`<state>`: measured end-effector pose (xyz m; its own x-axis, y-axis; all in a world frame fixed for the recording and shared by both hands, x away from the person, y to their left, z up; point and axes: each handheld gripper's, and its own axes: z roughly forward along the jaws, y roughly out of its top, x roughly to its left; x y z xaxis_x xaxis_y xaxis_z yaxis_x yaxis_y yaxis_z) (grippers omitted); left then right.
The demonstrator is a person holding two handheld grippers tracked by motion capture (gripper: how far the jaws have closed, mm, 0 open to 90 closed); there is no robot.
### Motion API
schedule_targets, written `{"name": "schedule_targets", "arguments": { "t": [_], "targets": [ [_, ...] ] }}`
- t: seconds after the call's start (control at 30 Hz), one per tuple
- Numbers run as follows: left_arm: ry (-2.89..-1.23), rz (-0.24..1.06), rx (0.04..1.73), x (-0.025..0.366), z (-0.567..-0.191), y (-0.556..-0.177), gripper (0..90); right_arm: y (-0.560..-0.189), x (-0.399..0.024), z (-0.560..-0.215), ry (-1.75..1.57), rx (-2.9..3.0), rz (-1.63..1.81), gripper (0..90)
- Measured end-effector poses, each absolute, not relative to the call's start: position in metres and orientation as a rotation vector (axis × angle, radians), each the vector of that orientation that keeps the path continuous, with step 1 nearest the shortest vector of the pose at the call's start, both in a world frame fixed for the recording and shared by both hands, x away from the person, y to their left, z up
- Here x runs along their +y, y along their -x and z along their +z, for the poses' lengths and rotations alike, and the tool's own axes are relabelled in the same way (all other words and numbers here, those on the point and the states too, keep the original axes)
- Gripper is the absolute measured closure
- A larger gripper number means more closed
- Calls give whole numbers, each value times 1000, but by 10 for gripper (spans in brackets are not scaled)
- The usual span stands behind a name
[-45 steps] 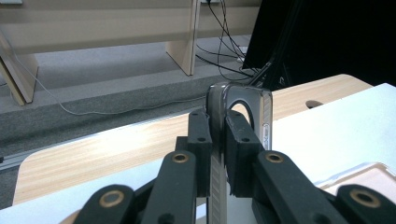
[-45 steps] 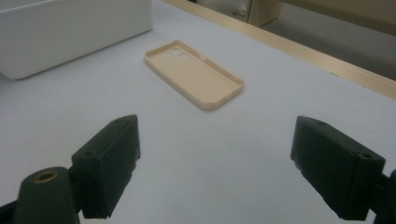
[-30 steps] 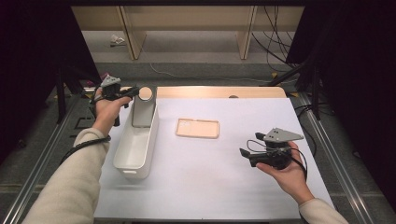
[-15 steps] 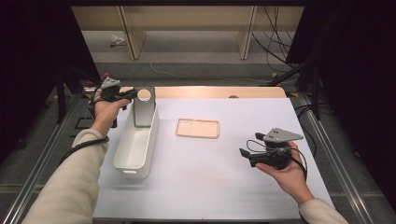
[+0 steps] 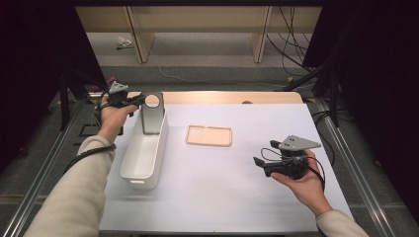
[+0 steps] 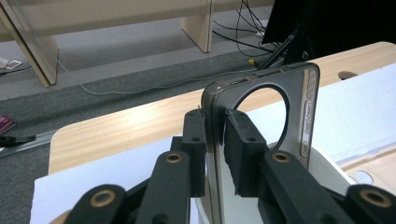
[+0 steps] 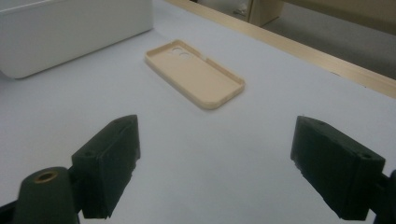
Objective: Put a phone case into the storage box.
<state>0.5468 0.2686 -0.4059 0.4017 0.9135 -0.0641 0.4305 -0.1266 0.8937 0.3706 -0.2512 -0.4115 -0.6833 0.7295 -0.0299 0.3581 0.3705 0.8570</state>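
One grey phone case (image 5: 150,114) stands in the white bin (image 5: 143,155), clamped by left jaws; right jaws wide.

Beige sleeves (image 5: 74,197); blk grippers w/ brass screws (image 6: 173,157), cables.
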Motion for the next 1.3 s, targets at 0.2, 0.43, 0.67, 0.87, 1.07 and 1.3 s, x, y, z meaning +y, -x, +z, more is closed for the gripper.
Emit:
{"name": "schedule_targets", "arguments": {
  "t": [0.2,0.43,0.67,0.87,1.07,1.3],
  "targets": [
    [-1746,665,1183,268,-405,-548,719,-371,-251,-412,-943,2231,1245,165],
    [-1747,670,1187,266,-405,-549,647,-371,-251,-412,-945,2234,1245,166],
    [-1746,673,1209,263,-401,-549,501,-371,-251,-412,-944,2234,1246,165],
    [-1751,669,1218,262,-396,-547,386,-371,-251,-412,-945,2233,1247,165],
    [-1804,695,1217,261,-385,-536,208,-371,-251,-412,-947,2235,1245,165],
    [-1852,694,1168,256,-376,-512,108,-371,-251,-412,-949,2233,1245,165]
  ]
}}
